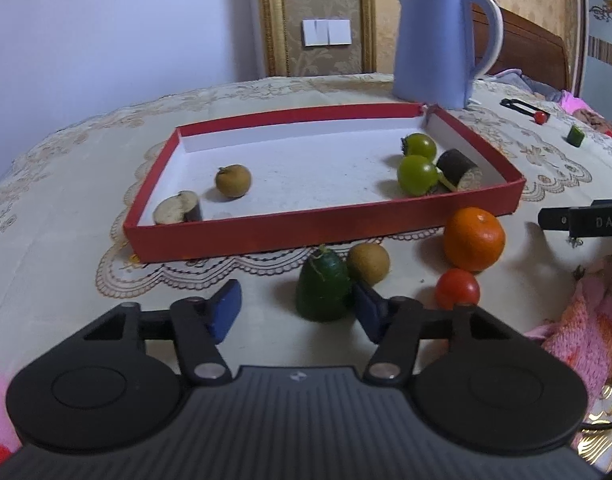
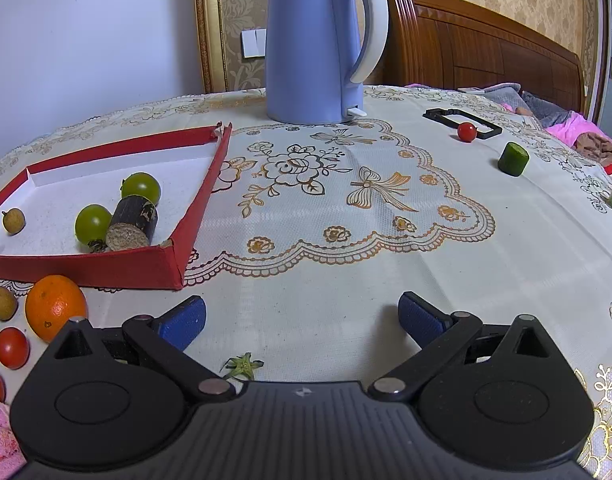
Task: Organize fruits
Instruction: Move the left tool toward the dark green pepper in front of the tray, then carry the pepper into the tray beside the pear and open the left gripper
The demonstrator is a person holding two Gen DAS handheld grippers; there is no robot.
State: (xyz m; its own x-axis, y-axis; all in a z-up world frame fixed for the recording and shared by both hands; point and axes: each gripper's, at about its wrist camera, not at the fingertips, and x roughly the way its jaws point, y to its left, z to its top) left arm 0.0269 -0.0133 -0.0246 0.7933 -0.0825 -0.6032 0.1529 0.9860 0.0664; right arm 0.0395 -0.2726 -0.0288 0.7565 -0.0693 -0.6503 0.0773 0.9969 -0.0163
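The left gripper (image 1: 296,312) hangs low over the cream lace-patterned table (image 2: 345,240), its blue-padded jaws standing apart around empty air. The dark green cucumber stub (image 1: 323,288) stands just beside the pad at 3 o'clock, perhaps brushing it, with a clear gap to the pad at 9 o'clock. No grip is made yet.

The step in hand looks like picking up this stub for the shallow red cardboard tray with a white floor (image 1: 242,236), which lies at 12 o'clock and already holds two green round fruits, two dark sliced cylinders and a small brown longan. To do it well, shift the gripper toward 3 o'clock so the stub sits centred, then close squarely on its flat sides. The small tan round fruit (image 1: 368,263) touches the stub at 1 o'clock (a careless squeeze could send it rolling), and the orange mandarin (image 1: 473,238) and red cherry tomato (image 1: 457,289) lie near at 2 o'clock.

The right gripper (image 2: 302,320) rests over bare table, jaws wide and empty.
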